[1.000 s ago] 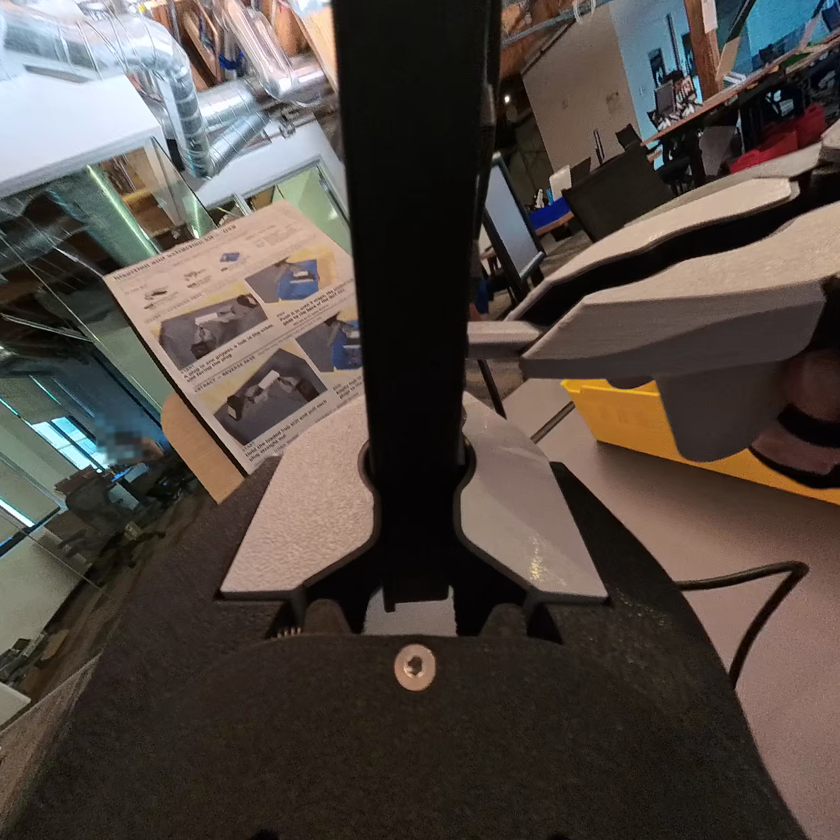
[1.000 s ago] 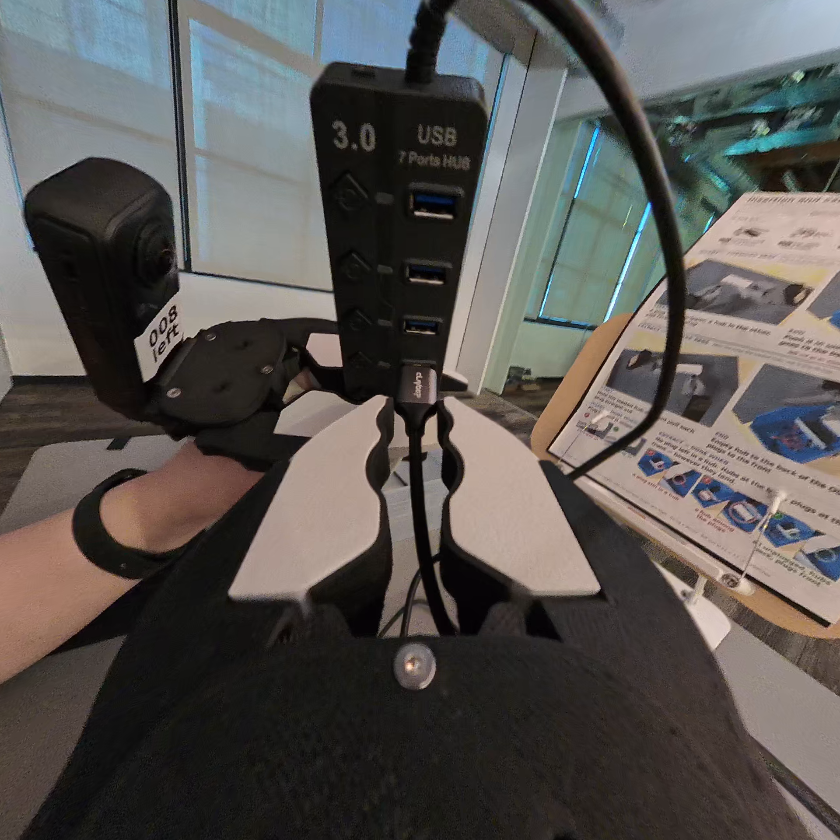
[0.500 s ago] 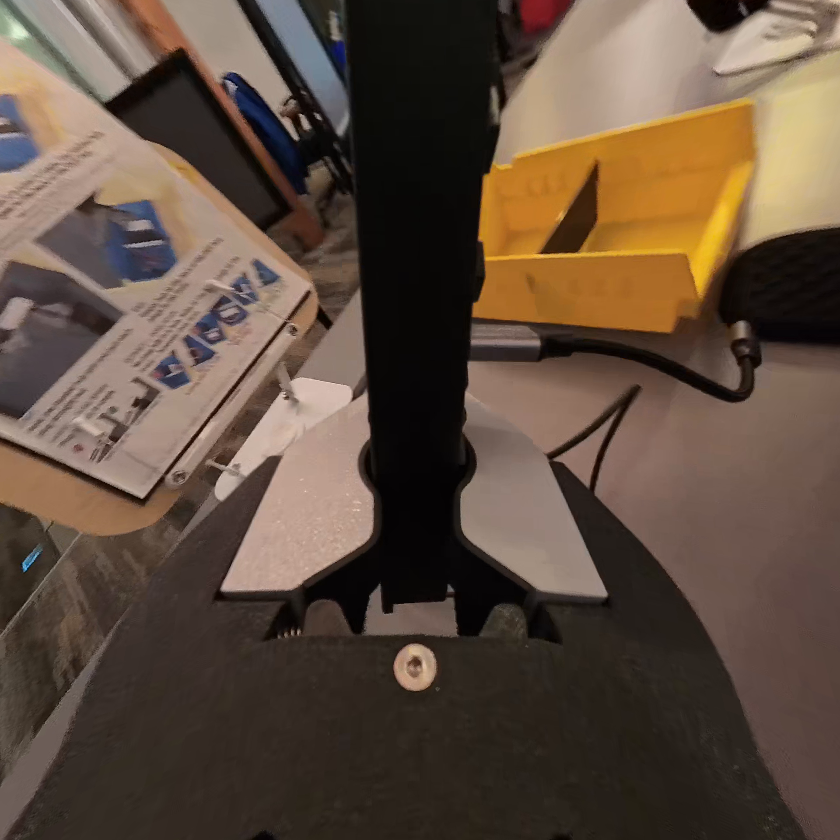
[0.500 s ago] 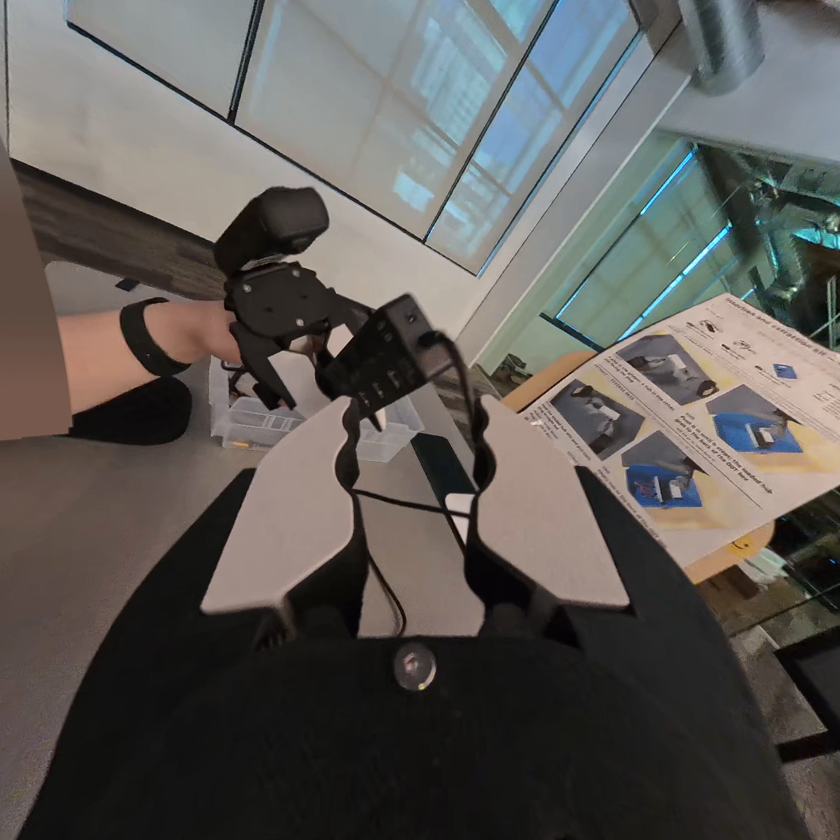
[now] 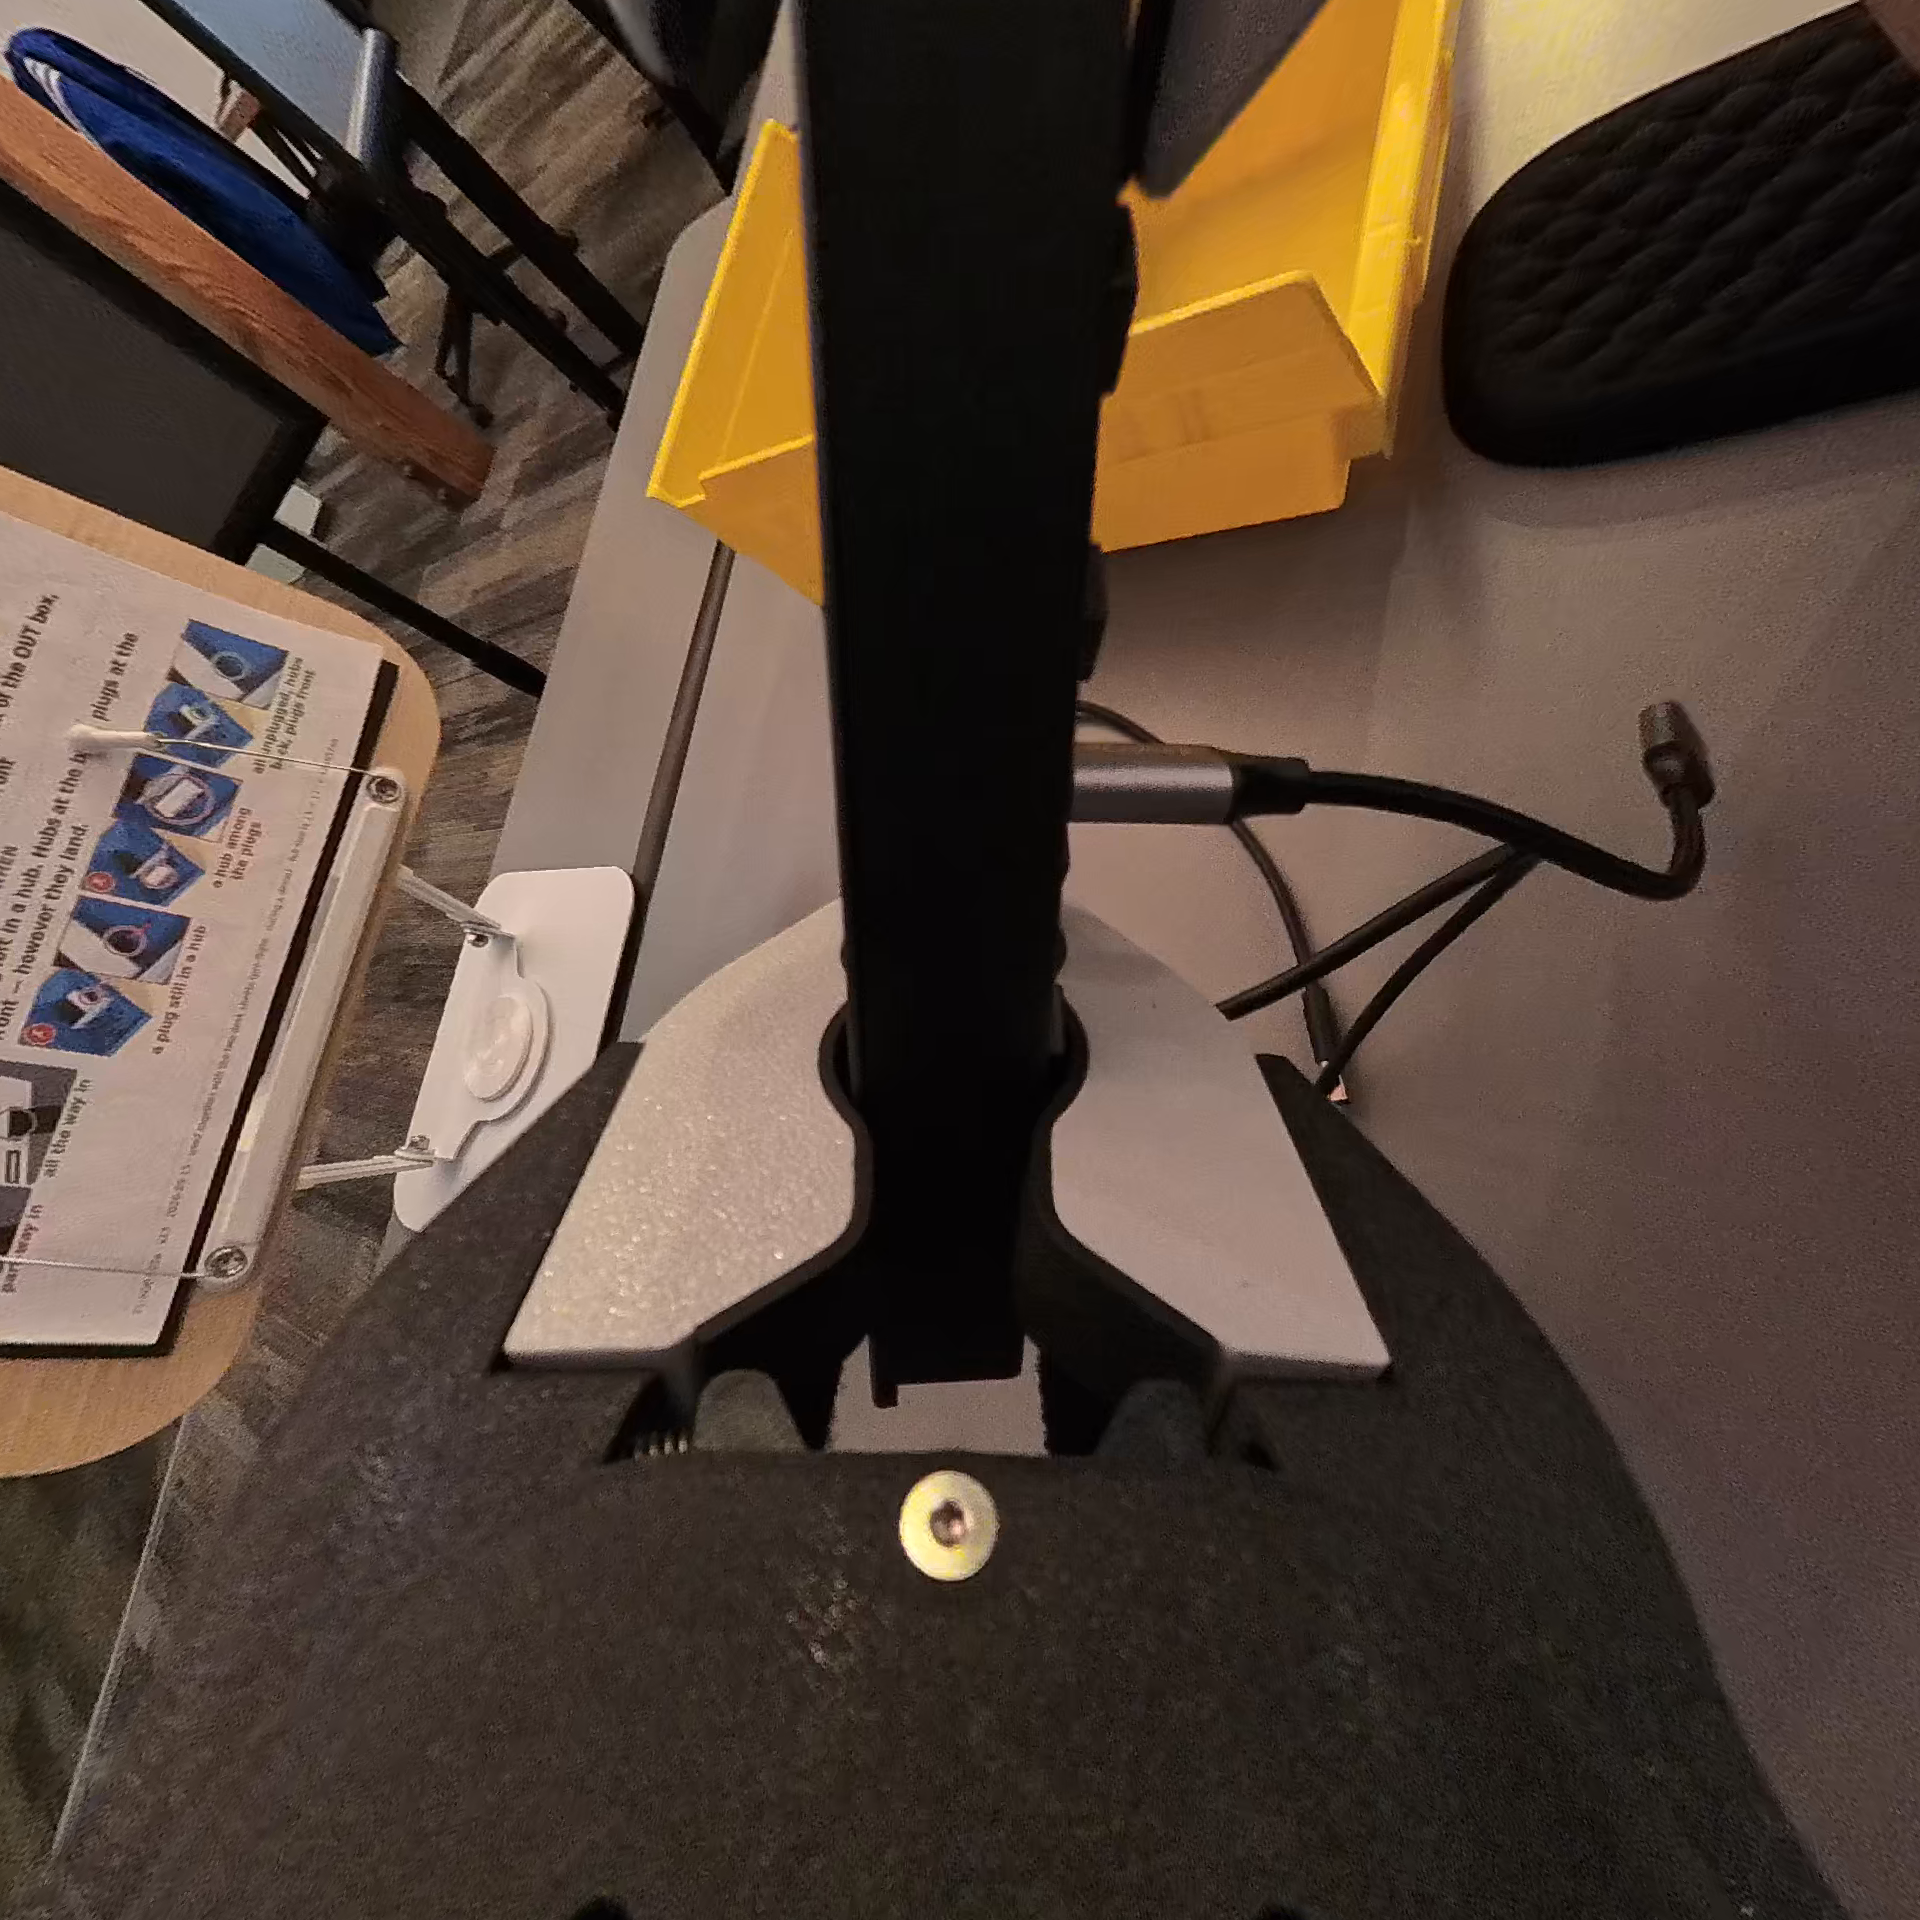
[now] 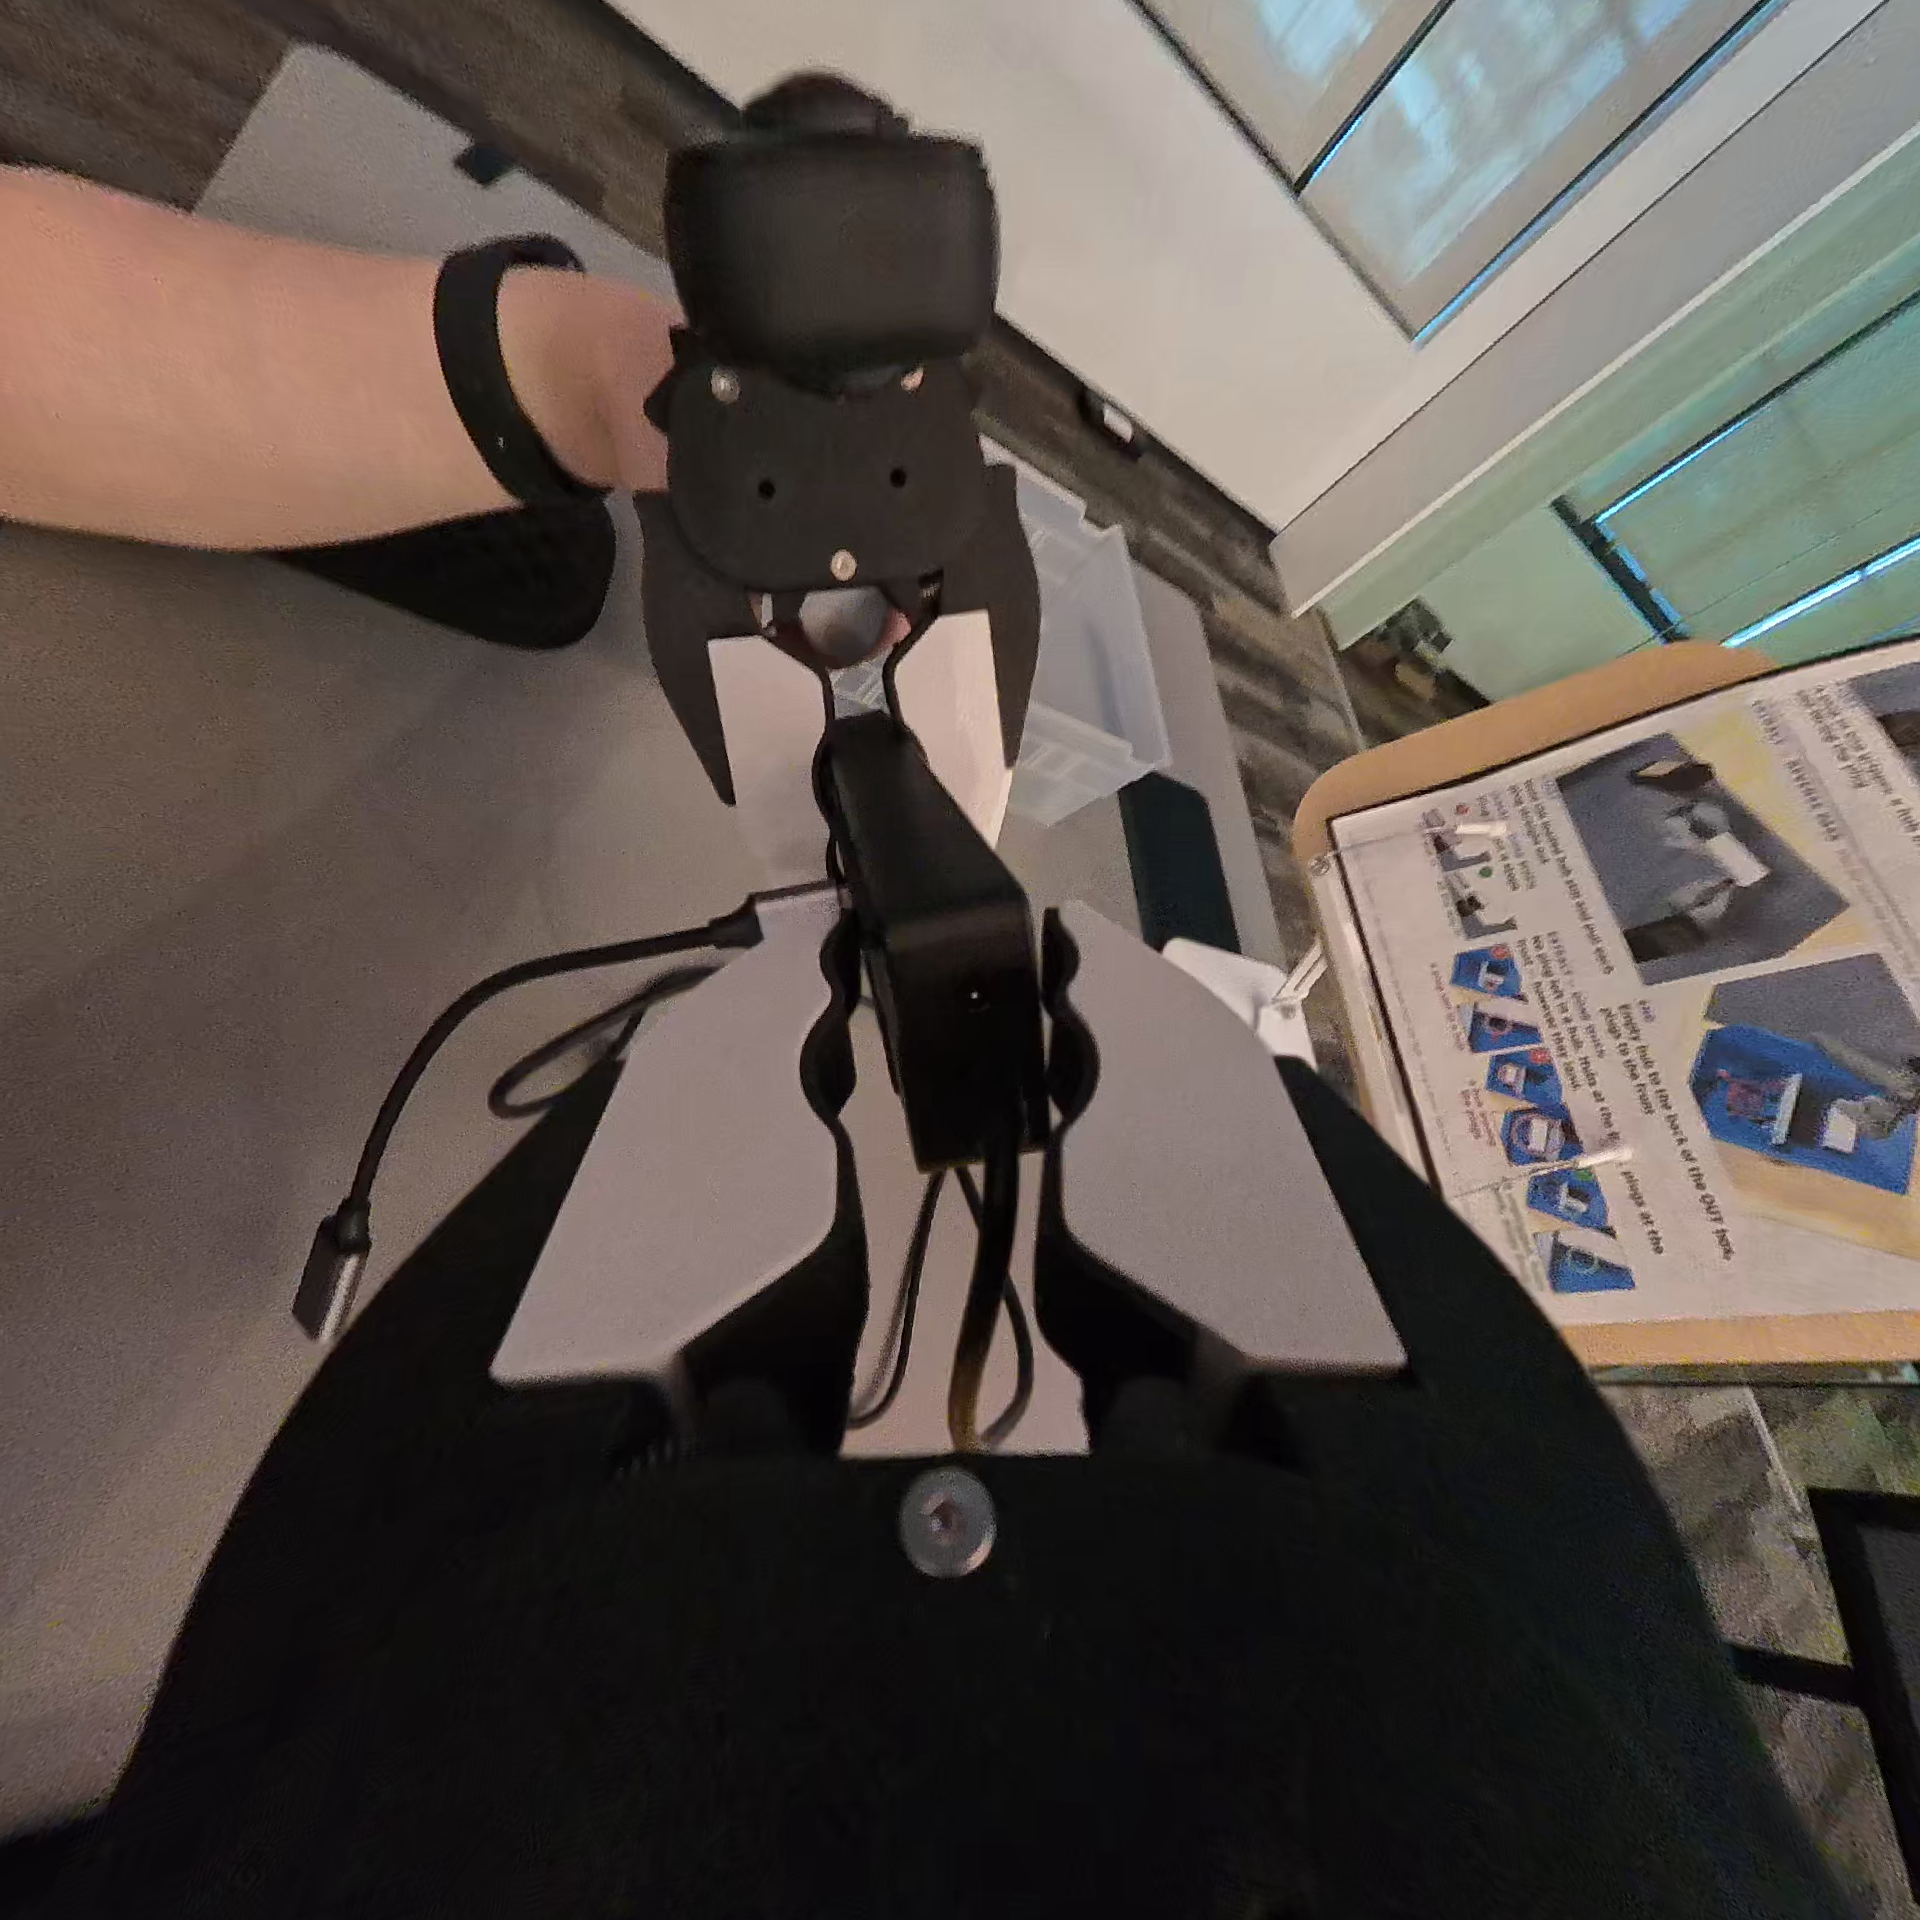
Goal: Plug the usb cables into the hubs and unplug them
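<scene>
Change since half a second ago: the right gripper (image 6: 948, 1023), then standing well back from the black hub (image 5: 951, 665), now has its grey fingers (image 6: 707, 1143) on either side of the hub's free end, and the left wrist view has tipped further down toward the grey table (image 5: 1558, 1195). One second ago the right gripper was shut on the plug; it is now off it.

Left gripper (image 5: 954, 1049): jaws drawn in narrow, clamped on the lower end of the hub, which stands straight up between them. A grey-shelled USB plug (image 5: 1153, 795) sits in the hub's right-hand side, its black cable (image 5: 1455, 831) looping out over the table to a loose connector end (image 5: 1668, 732) hanging clear of the surface.

Right gripper: jaws parted about a hub's width. The hub end lies between the fingers; whether they touch it cannot be told. In that view the left gripper (image 6: 852, 675) shows beyond, gripping the hub's far end, with a person's hand (image 6: 582, 405) behind it.

Room: a yellow bin (image 5: 1247, 416) stands on the table beyond the hub, a black padded rest (image 5: 1704, 260) to its right. An instruction sheet (image 5: 156, 935) on a wooden stand lies off the table's left edge. Thin black cables (image 5: 1382, 945) trail on the table right of the hub.
</scene>
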Tool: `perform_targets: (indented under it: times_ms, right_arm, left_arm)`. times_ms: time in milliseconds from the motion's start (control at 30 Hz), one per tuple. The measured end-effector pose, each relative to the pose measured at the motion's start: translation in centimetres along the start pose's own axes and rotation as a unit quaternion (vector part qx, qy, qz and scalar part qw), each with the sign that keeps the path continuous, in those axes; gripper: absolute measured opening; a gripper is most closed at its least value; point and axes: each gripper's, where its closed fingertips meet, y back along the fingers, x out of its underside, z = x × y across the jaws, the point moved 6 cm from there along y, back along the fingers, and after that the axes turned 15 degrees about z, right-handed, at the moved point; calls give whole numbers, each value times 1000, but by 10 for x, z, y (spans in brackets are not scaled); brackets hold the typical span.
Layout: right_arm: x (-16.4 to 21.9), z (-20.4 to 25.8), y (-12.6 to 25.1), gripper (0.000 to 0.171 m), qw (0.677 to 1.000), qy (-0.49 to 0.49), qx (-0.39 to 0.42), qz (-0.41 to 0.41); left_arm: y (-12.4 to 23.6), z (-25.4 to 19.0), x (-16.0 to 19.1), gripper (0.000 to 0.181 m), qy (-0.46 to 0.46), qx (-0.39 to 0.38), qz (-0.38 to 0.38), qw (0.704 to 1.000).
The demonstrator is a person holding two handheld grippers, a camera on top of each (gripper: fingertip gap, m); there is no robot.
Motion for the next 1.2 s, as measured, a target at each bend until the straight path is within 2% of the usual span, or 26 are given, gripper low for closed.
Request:
perform_targets:
  times_ms: [167, 367, 467, 533, 600, 667, 733, 800, 933, 1033, 1200]
  right_arm:
    - [5, 3, -7, 29, 999, -1, -23, 41]
    - [4, -1, -9, 30, 1000, 4, -4, 27]
    - [1, -11, -4, 37, 998, -14, 49, 24]
    - [-4, -21, 15, 52, 992, -20, 121, -17]
    - [-5, -25, 40, 46, 986, -52, 142, -64]
    - [-4, -23, 59, 40, 983, -101, 108, -112]
    - [1, -20, 63, 37, 970, -186, 50, -147]
    - [10, -1, 42, 39, 953, -263, -32, -147]
    - [34, 60, -27, 40, 930, -336, -114, -100]
    - [46, 90, -61, 40, 921, -363, -123, -63]
    - [52, 118, -89, 38, 926, -350, -139, -13]
  left_arm:
    - [-3, -1, 3, 27, -9, 2, 12, 1000]
    - [-1, 3, 5, 27, 0, -8, 5, 1000]
    - [3, 8, 6, 27, 15, -15, -2, 1000]
    - [10, 15, 11, 26, 32, -27, -6, 999]
    - [21, 23, 20, 26, 46, -41, -14, 998]
    - [34, 29, 28, 26, 63, -44, -34, 996]
    - [43, 30, 35, 26, 72, -31, -53, 996]
    - [48, 33, 39, 26, 77, -28, -61, 995]
    - [50, 34, 42, 26, 80, -24, -70, 994]
    - [50, 34, 45, 27, 80, -22, -66, 994]
    - [54, 34, 50, 27, 80, -18, -66, 994]
